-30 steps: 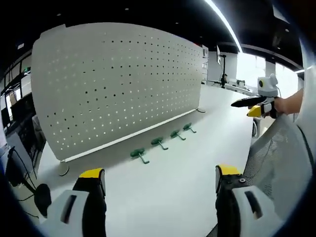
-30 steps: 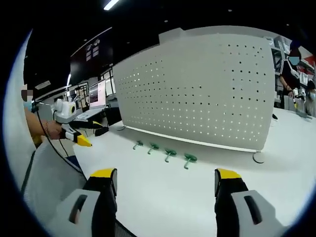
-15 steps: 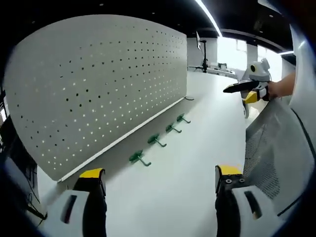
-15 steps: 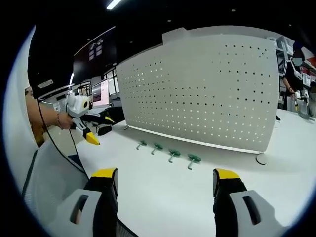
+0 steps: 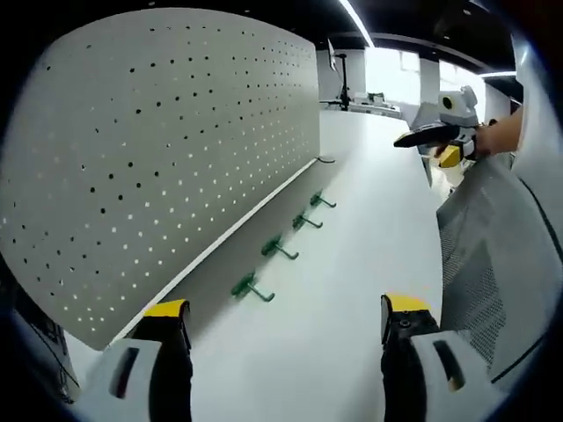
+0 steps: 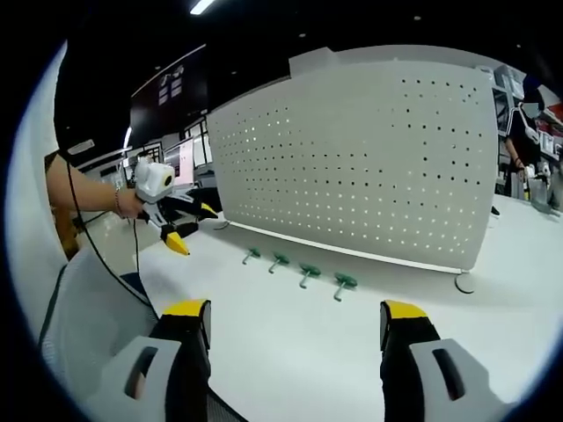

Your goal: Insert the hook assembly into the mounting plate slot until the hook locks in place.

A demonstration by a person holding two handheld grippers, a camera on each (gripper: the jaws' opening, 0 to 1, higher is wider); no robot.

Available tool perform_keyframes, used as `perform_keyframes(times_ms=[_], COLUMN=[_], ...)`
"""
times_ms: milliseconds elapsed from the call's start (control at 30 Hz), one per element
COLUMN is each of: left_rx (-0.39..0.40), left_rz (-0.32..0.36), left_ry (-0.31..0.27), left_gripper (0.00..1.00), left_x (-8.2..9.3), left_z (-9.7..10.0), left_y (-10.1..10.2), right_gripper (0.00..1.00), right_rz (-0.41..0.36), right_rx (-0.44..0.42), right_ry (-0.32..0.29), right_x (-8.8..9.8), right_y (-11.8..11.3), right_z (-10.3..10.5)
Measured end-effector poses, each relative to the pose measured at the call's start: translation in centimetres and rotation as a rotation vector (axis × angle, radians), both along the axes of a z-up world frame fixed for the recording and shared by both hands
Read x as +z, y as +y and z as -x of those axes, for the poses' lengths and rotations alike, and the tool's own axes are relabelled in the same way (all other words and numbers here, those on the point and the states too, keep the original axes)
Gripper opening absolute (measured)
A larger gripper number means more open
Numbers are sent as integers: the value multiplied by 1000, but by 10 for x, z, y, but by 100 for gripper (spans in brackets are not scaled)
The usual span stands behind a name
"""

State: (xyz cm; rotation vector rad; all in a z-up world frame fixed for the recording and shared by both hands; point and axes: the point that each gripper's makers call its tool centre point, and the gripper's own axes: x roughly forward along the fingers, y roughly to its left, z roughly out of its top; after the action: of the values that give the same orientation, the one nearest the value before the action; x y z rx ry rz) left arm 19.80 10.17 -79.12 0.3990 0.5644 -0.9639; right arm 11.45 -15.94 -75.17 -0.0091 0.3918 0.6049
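- The perforated mounting plate (image 6: 361, 163) is standing upright on the white table (image 6: 290, 343), so its holes are facing the person and are easy to reach from the front.
- Four green hooks are lying in a row on the table just in front of the foot of the plate; none of them is sitting in a hole yet. The nearest one for the left gripper is the hook (image 5: 252, 288) at the end of the row, and the end hook (image 6: 342, 284) on the other side is the closest to the right gripper.
- The left gripper (image 5: 280, 318) is hovering above the table with its jaws standing wide apart and nothing between them. In the right gripper view it (image 6: 186, 230) is showing as held in a hand, well apart from the hooks.
- The right gripper (image 6: 295, 318) is also spread wide and is carrying nothing. In the left gripper view it (image 5: 433, 145) is hanging in the air at the far side of the table.
- I am judging that the task is only starting: a hook must first be picked up, and the wide jaws are probably prepared for that.
- The hooks are small and thin, so a grip on the stem could slip easily.
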Motion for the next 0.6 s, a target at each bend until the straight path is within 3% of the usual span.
perform_keyframes(times_ms=[600], left_rx=[-130], left_rz=[-118], left_ry=[37], left_gripper=[92], left_x=[-20], left_z=[-21], left_y=[-11], right_gripper=[76], right_rz=[1], right_rx=[-11], right_ry=[-5], right_x=[2], right_y=[-3], right_z=[0])
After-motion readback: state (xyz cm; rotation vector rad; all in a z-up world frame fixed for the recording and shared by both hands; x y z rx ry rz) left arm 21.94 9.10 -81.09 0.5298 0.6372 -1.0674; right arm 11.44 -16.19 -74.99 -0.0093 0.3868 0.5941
